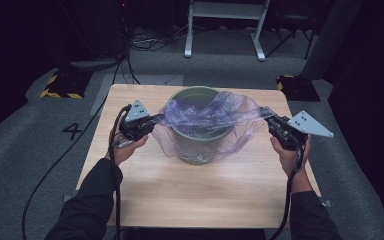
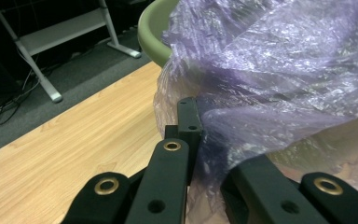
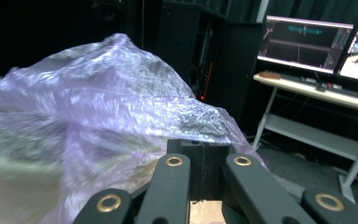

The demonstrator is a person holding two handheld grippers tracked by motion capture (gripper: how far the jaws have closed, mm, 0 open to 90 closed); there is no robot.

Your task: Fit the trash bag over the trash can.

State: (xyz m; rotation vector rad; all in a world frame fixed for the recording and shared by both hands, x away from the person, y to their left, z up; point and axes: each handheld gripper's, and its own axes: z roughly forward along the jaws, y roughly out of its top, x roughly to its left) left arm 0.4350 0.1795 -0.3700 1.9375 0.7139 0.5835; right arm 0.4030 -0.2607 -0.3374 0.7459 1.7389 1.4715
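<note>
I am fitting a thin purple plastic bag (image 1: 207, 117) into a green bin (image 1: 200, 131) that stands near the far middle of the wooden counter (image 1: 200, 192). My left gripper (image 1: 152, 121) is clamped on the left edge of the bag, just beside the bin's left side, and in the left gripper view I see the film pinched tight between the black jaws. My right gripper (image 1: 267, 116) is clamped on the right edge of the bag, off the right side of the bin, and in the right gripper view the jaws are pressed together with film caught in them. I think the job is about half done. The bag is pulled open wide and hangs over the top of the bin, and part of it seems to dip inside. The left and near sides already drape down the outside of the bin. What is left, I think, is to tuck the mouth down over the rim all the way round and then let go. The bag is see-through, crinkly and shiny, with lots of tiny wrinkles. The bin is round, smooth and dull green, with a thick rolled rim. The counter is flat, pale wood with fine lines.
</note>
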